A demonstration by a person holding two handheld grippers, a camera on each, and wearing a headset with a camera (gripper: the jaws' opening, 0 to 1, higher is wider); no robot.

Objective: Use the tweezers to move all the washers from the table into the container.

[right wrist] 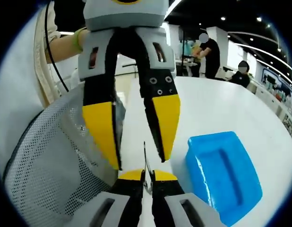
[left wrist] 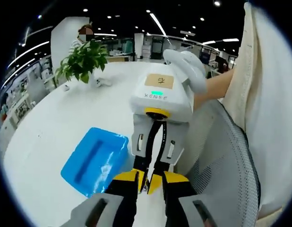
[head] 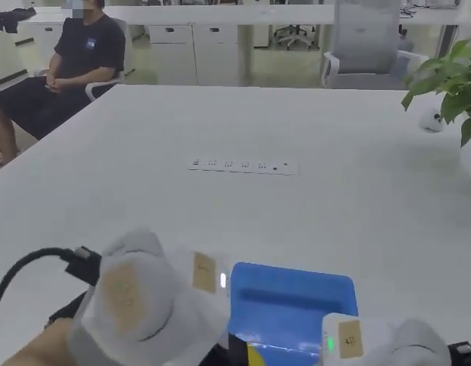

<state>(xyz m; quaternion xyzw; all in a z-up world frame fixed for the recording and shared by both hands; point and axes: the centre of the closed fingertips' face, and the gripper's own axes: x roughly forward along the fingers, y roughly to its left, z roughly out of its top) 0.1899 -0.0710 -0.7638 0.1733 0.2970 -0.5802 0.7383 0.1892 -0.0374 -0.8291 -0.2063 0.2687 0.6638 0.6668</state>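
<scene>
The blue container (head: 293, 301) rests on the white table (head: 243, 221) near its front edge, between my two grippers. Their white bodies show in the head view, the left one (head: 144, 297) and the right one (head: 350, 339). My right gripper (right wrist: 147, 178) is shut on thin metal tweezers (right wrist: 145, 158) that point forward. Facing it, my left gripper (right wrist: 138, 161) is open, its yellow pads (right wrist: 166, 120) on either side of the tweezers' tip. In the left gripper view, my left gripper (left wrist: 147, 182) meets the right gripper (left wrist: 153, 165), with the container (left wrist: 94, 161) to their left.
A power strip (head: 243, 165) lies mid-table. A potted plant (head: 449, 84) stands at the right edge, with a small white object (head: 430, 120) beside it. A person (head: 79, 57) sits at the far left. A mesh chair back (left wrist: 221, 170) is close behind the grippers.
</scene>
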